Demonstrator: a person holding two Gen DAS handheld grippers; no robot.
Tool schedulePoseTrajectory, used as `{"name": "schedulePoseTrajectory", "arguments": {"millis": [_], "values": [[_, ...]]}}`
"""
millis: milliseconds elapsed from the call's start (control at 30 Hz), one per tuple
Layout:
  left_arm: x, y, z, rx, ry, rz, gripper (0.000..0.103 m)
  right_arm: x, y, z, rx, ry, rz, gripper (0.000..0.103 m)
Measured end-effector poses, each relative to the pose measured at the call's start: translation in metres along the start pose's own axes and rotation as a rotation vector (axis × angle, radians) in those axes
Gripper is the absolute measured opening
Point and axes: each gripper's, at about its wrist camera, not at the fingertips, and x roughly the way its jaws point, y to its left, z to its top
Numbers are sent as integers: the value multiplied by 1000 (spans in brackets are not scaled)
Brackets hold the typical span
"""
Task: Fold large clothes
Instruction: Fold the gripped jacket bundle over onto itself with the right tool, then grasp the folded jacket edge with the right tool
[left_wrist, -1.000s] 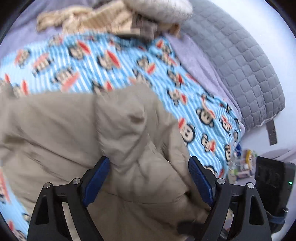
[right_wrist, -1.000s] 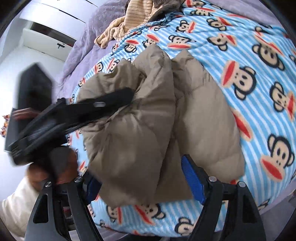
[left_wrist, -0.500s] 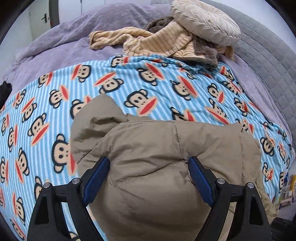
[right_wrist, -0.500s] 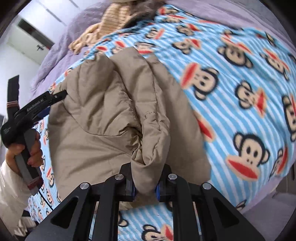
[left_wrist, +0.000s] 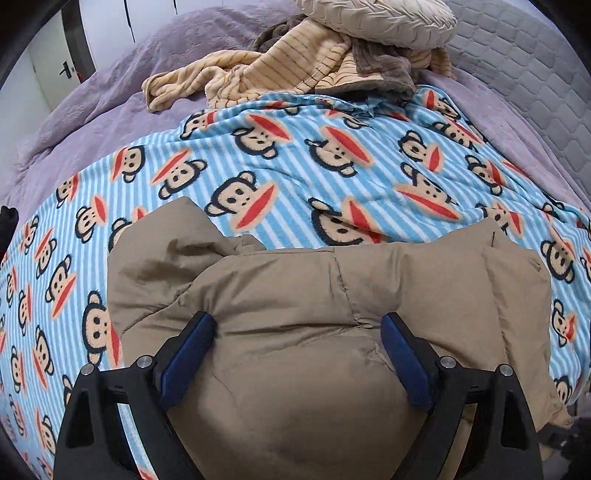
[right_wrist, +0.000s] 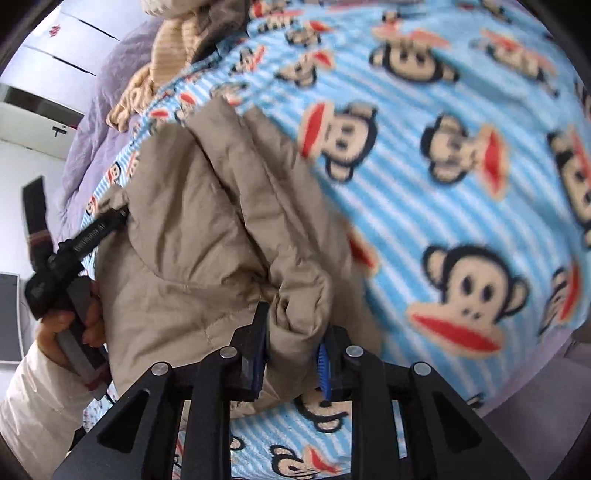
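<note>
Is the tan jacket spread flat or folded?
Partly folded: the tan jacket lies bunched in layers, one bunch clamped in the right tongs.

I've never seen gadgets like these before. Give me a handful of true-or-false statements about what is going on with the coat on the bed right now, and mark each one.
1. The right gripper is shut on a bunch of the tan puffy jacket. True.
2. The left gripper is clamped on the jacket. False: its jaws stand wide open, one on each side of the fabric.
3. The jacket lies on a blue striped monkey-print blanket. True.
4. The round cream cushion sits on the jacket. False: it rests farther back on a striped beige garment.
</note>
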Motion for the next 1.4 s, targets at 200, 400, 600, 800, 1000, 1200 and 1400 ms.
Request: {"name": "schedulePoseTrajectory", "arguments": {"millis": [200,400,600,800,1000,1200,1400], "values": [[-1,0,-1,-1,2,22,93,-24,18,29,-94,-76,20,53],[-3,-1,-2,-10,4,54,93,5,56,58,-233,-27,14,52],[-14,1,-3,-52,2,90,93,54,52,57,-233,86,-40,47],[-41,13,-12,-103,12,91,93,68,49,55,-246,121,-53,47],[-67,30,-39,-141,45,61,93,70,48,54,-201,128,-54,47],[-84,43,-68,-166,100,39,93,46,49,42,-179,112,-52,48],[-92,53,-85,-184,133,12,93,15,58,26,-178,69,-40,58]]}}
